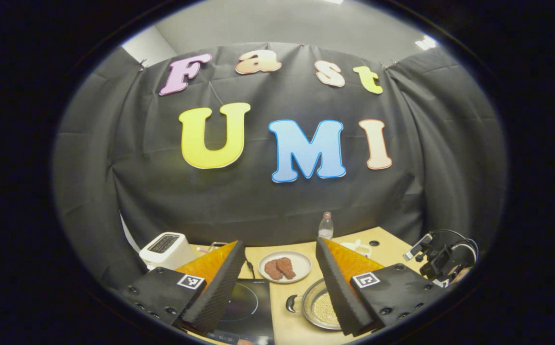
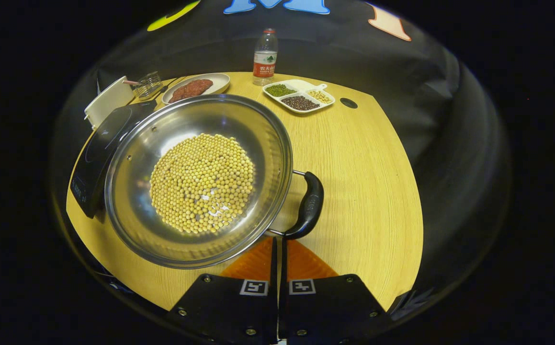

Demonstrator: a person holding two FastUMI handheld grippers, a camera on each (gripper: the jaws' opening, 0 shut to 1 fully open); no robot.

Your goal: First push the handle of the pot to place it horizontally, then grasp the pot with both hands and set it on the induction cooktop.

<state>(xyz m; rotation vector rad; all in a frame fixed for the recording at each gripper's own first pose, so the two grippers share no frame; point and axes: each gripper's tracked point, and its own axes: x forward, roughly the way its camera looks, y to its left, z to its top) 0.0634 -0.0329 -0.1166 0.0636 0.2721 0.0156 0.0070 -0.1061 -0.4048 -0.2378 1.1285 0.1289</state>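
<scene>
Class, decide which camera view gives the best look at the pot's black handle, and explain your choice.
The right gripper view: the pot's handle shows whole and close, just ahead of the right gripper. In the left gripper view, the pot sits small, half hidden behind a finger; its other handle shows.

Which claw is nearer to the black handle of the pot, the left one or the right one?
The right. The right claw, closed, sits just below the near handle of the pot, almost at its lower end. The left claw, open, hangs above the table, back from the pot.

Black cloth wall [image 1: 277, 201] behind a wooden table [image 2: 363, 158], ceiling light [image 1: 424, 43] above.
</scene>
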